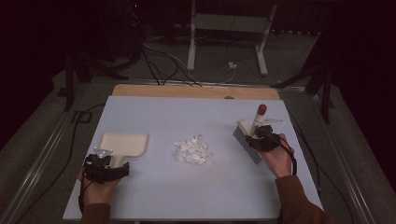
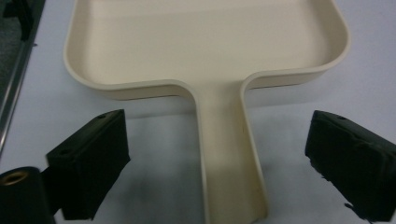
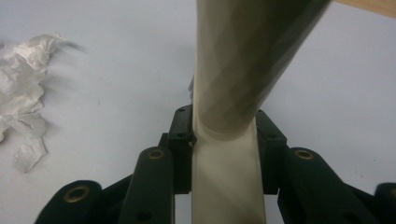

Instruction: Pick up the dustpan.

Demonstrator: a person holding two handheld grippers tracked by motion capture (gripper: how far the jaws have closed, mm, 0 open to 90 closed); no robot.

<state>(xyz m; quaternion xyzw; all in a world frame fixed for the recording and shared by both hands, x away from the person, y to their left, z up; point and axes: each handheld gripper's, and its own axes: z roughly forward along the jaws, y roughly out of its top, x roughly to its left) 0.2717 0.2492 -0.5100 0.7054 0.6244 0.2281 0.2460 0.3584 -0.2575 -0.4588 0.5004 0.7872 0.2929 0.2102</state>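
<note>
A: Where is your dustpan [image 1: 122, 144]?

B: Flat on the bench [image 1: 187, 196], near its left edge; your left hand-held gripper [image 2: 219, 158] stands spread around the handle (untouched).

A: And the right?

B: Your right hand-held gripper [image 3: 224, 140] is pinching the brush [image 1: 250, 135], with open room between it and the paper scraps [image 1: 191, 150].

The room around the table [image 1: 154, 196] lies dark and grainy, the tabletop dimly and evenly lit, while both gripper views are brighter but soft, with blurred near jaws
</note>
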